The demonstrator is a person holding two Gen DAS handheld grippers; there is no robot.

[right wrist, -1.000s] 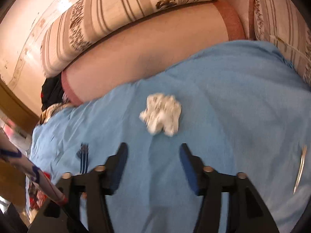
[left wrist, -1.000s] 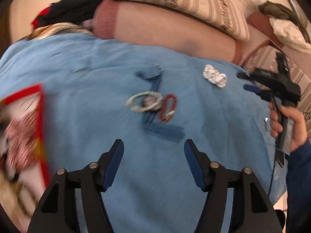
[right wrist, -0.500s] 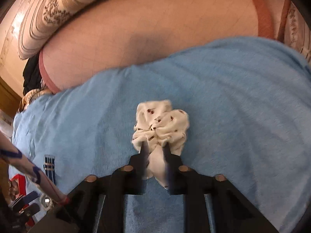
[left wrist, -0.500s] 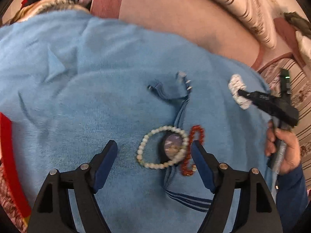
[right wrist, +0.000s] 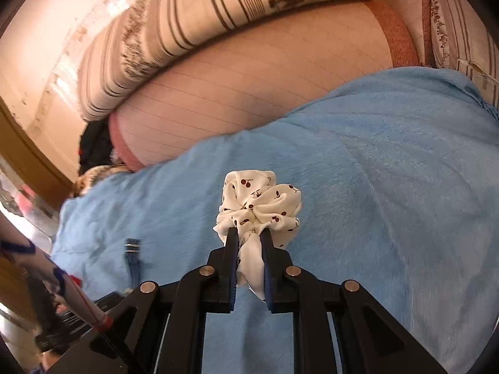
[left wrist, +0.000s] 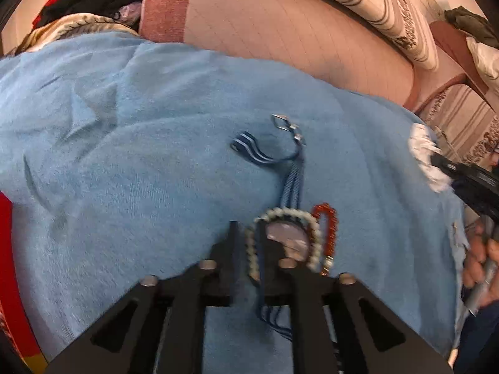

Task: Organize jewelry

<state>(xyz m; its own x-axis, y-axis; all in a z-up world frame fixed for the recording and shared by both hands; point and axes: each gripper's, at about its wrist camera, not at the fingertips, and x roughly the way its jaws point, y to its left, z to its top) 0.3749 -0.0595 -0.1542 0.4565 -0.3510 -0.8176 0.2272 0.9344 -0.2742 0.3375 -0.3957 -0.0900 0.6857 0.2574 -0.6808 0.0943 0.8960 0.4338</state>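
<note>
Item 1: white bead bracelet (left wrist: pixel 282 215), round, 1 pc. Lies on light-blue fleece blanket (left wrist: pixel 140 187), its left side between the fingers of the left gripper (left wrist: pixel 248 237); jaws closing, gap narrow, beads between them.

Item 2: red bead bracelet (left wrist: pixel 330 227), 1 pc. Just right of the white one, touching it, outside the jaws.

Item 3: blue striped fabric strap w/ metal buckle (left wrist: pixel 290 171), 1 pc. Runs from beyond the bracelets down under them; a round greyish disc (left wrist: pixel 288 238) sits inside the white ring.

Item 4: white cherry-print fabric scrunchie (right wrist: pixel 260 205), 1 pc. On same blanket, at the tips of the right gripper (right wrist: pixel 249 233); jaws narrow, clamped on its near fold.

Backdrop: pink bolster cushion (right wrist: pixel 249 93), 1; striped cream pillow (right wrist: pixel 218 9), 1.
</note>
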